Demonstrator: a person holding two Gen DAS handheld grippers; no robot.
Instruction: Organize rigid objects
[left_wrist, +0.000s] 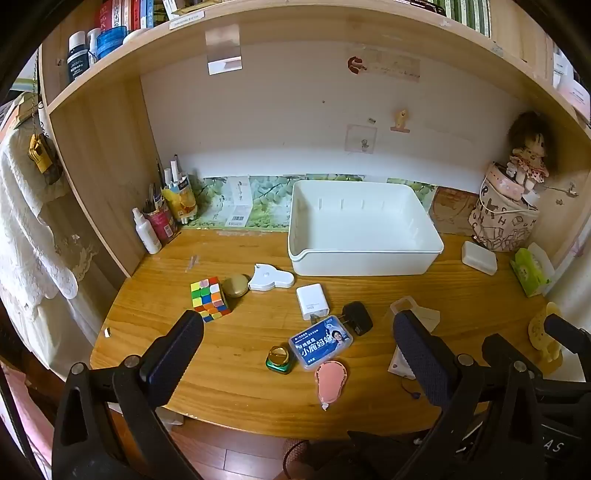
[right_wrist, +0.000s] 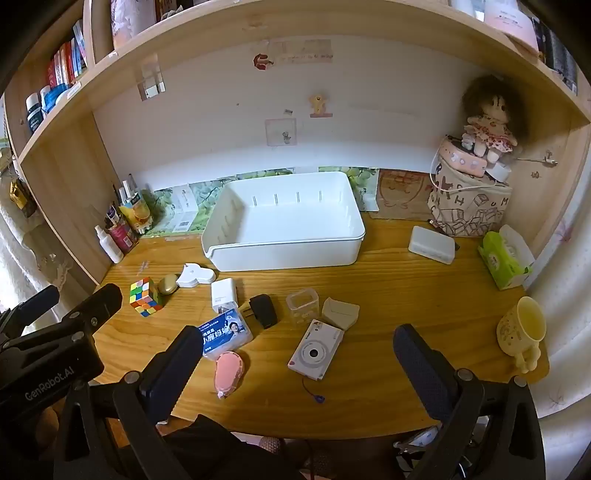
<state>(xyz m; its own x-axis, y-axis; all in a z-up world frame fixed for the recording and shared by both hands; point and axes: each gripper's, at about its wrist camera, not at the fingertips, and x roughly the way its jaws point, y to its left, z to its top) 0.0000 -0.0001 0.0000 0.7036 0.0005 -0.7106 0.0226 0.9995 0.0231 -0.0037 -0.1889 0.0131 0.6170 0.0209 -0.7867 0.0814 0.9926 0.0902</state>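
Left tongs (left_wrist: 295, 354): spread wide, nothing held, hovering above the near table edge at 6 o'clock of the clutter.
Right tongs (right_wrist: 295, 363): likewise wide apart and empty, over the near edge, just to the right of the left pair.
Task things: all loose on the table (right_wrist: 406, 295) in front of the white bin (right_wrist: 280, 254), which stands empty at 12 o'clock.
Nearest to left tongs: green jar with gold lid (left_wrist: 279, 359), blue-labelled clear case (left_wrist: 320, 341) and pink tape dispenser (left_wrist: 330, 382), the last two touching or nearly so.
Nearest to right tongs: white compact camera (right_wrist: 316, 349), its strap cord trailing toward 6 o'clock.
Risk, crowding: black plug adapter (right_wrist: 263, 311), white charger (right_wrist: 223, 295) and the case sit close together; a wide closing stroke may nudge a neighbour, I judge.
Risk, edge: the dispenser and camera lie near the front edge; a push toward 6 o'clock could tip them off.
Risk, tongs: the two pairs are close side by side, so reaching across could make them clash.
Risk, cube: Rubik's cube (left_wrist: 209, 299) touches a gold round case (left_wrist: 235, 285); lifting one may roll the other.
Open room: bare wood at 3 o'clock between the camera and the yellow mug (right_wrist: 521, 334); clear path over the bin's low front wall.
Limits: shelf upright at 9 o'clock, fabric bag (right_wrist: 469, 206) at 2 o'clock.
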